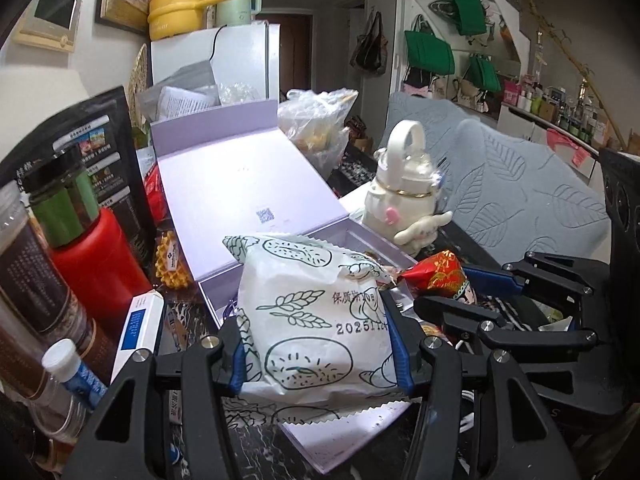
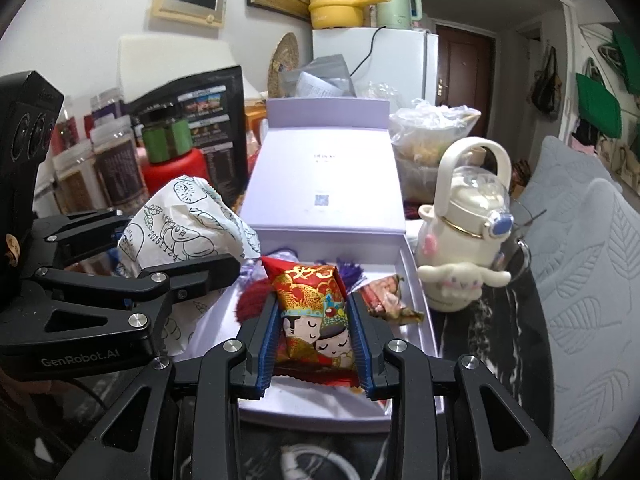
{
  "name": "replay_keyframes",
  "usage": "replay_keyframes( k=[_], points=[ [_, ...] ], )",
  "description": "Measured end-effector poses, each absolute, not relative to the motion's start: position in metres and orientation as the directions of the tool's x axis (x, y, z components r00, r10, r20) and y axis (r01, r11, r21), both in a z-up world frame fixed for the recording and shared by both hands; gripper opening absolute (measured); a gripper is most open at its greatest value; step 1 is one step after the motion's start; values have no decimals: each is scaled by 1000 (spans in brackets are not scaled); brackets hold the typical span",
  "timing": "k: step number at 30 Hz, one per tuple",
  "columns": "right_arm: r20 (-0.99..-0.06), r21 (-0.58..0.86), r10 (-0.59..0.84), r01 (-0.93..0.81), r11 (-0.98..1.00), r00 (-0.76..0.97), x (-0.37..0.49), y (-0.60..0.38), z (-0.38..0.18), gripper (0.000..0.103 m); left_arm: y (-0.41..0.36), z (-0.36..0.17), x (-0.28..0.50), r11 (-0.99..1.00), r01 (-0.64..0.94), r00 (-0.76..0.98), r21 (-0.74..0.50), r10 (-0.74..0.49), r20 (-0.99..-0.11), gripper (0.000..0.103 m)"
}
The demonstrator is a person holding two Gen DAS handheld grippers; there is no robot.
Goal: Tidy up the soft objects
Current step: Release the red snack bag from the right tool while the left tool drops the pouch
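Note:
My left gripper point(image 1: 320, 344) is shut on a white bread packet point(image 1: 308, 320) printed with line drawings, held above the open lilac box point(image 1: 248, 184). The packet also shows in the right wrist view point(image 2: 180, 216), at left. My right gripper point(image 2: 314, 328) is shut on a red snack packet point(image 2: 312, 312) with two cartoon faces, held over the box's tray point(image 2: 416, 280). That red packet shows in the left wrist view point(image 1: 440, 276) beside the right gripper point(image 1: 472, 292). In the tray lie another small wrapped snack point(image 2: 388, 296) and purple and red tassels point(image 2: 252, 304).
A white bottle with a plush toy point(image 2: 460, 240) stands right of the box. A red flask point(image 1: 96, 264), jars, a black pouch point(image 1: 104, 152) and a blue-white carton point(image 1: 138, 332) crowd the left. A plastic bag point(image 1: 320, 120) sits behind. A grey sofa point(image 1: 520, 188) lies to the right.

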State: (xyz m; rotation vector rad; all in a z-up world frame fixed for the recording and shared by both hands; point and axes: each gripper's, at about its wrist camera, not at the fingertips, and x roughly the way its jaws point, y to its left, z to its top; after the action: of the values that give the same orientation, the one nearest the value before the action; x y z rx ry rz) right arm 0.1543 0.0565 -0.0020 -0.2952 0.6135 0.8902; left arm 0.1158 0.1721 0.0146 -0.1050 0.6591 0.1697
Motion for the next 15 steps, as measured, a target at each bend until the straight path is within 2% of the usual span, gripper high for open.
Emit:
replay_keyframes(
  k=[15],
  points=[
    [-671, 27, 598, -791, 611, 439, 181, 70, -44, 32, 182, -26, 145, 979, -201, 715, -23, 130, -687, 54]
  ],
)
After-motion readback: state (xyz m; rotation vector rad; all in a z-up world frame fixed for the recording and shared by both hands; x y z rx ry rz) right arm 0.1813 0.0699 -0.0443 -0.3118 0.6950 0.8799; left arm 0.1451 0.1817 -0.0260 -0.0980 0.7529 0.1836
